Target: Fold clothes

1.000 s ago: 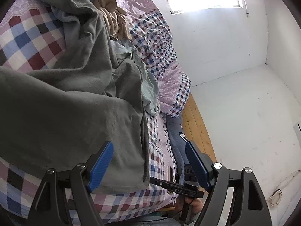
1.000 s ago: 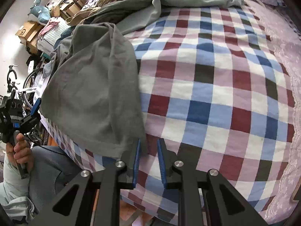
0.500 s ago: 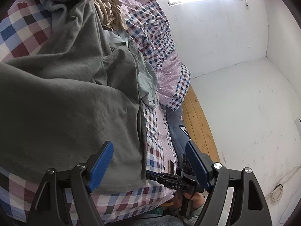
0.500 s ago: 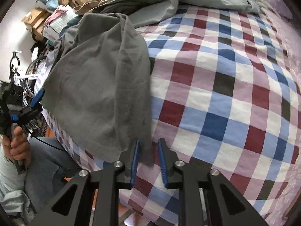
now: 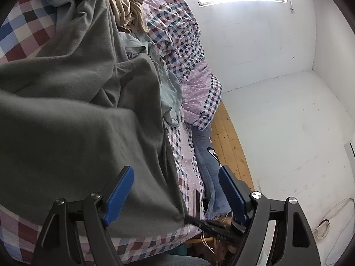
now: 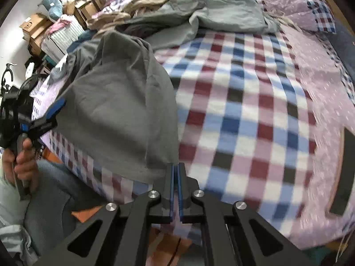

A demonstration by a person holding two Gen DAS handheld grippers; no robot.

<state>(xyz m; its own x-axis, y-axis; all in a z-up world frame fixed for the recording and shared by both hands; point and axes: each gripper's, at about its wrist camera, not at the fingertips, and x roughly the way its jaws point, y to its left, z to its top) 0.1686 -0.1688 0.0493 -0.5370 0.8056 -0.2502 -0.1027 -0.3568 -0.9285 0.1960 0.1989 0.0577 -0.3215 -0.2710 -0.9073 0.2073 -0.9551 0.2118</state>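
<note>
On the near left part of the checked bedspread point(image 6: 239, 115), a grey garment point(image 6: 119, 119) lay spread and rumpled, its lower hem hanging just over the near edge of the bed. The right gripper point(image 6: 176, 175) sat at the garment's near right corner, its blue-padded jaws pressed almost together on the corner of the cloth, with only a thin slit between the pads. Seen from the left wrist, that same corner of the grey garment point(image 5: 93, 133) ended in a point where the dark tip of the right gripper point(image 5: 213, 227) met it. The left gripper point(image 5: 177, 194) was held with its jaws spread wide and nothing between them; the garment's near edge lay in front of its left finger and across the gap, not touching either pad as far as could be told. From the right wrist, the left gripper point(image 6: 47, 116) showed at the garment's left edge, held in the person's left hand point(image 6: 23, 157). Farther up the bed lay a pale green garment point(image 6: 226, 13) and a tan garment point(image 5: 127, 11), both crumpled.
</note>
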